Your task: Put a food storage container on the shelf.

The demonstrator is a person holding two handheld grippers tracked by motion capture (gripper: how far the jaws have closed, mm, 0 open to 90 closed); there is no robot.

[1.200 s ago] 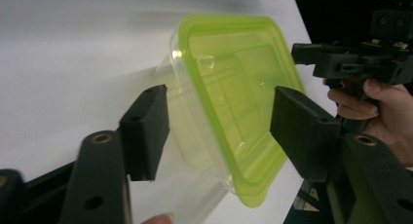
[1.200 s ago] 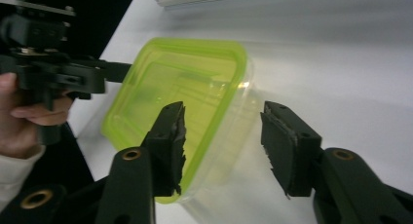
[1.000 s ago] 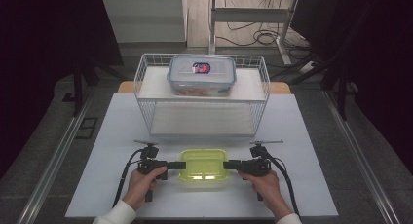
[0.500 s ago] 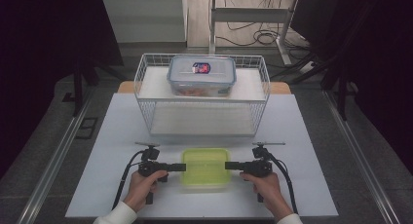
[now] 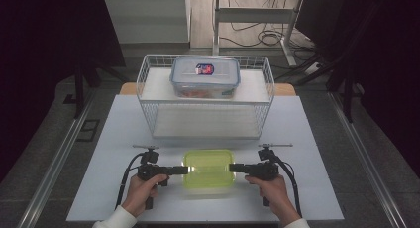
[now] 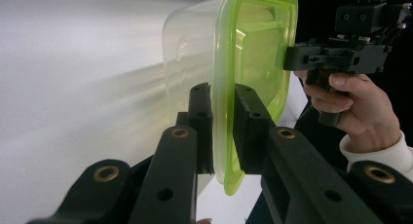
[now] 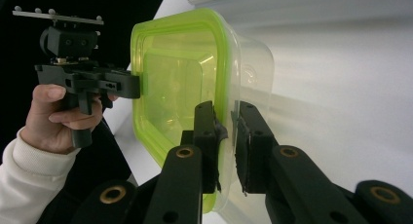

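A clear plastic box with a lime-green lid [image 5: 208,168] sits on the white table near its front edge, between my two grippers. My left gripper [image 5: 185,170] holds its left side, and in the left gripper view the pads [image 6: 248,121] press on the green lid rim [image 6: 253,48]. On the opposite side my right gripper [image 5: 232,167] grips the rim [image 7: 175,78], its jaws [image 7: 225,121] clamped on the edge. Both pairs of jaws have just been closing on that rim. Each gripper view also shows the other gripper across the box, the right one [image 6: 336,56] and the left one [image 7: 87,83].
A white wire basket [image 5: 148,84] stands at the back of the white table [image 5: 114,134]. Inside it lies a clear box with a blue lid [image 5: 205,77]. Dark floor and metal rails flank the table on both sides.
Both hands and the green-lidded box stay almost where they were. The bright glare on the lid from a second ago has faded.
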